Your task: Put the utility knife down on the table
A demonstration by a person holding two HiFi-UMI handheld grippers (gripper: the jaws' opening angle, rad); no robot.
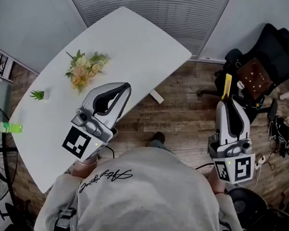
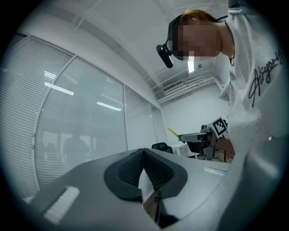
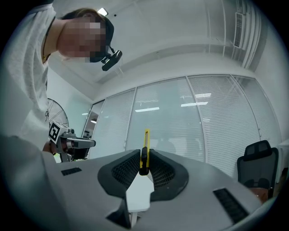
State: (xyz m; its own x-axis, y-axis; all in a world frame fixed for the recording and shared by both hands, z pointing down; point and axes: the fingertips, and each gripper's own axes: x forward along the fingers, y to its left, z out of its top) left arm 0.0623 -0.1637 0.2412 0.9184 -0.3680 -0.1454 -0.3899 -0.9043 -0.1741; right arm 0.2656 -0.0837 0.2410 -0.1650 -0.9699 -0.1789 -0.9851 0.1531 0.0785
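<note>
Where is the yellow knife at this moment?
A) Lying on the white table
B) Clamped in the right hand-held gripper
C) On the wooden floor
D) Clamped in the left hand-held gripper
B: the right gripper view shows the knife pinched upright between the jaws of the right hand-held gripper, which the head view shows off to the side of the table.

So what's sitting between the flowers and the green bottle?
A small green plant, on the white table between the flowers and the green bottle; the head view shows it.
</note>
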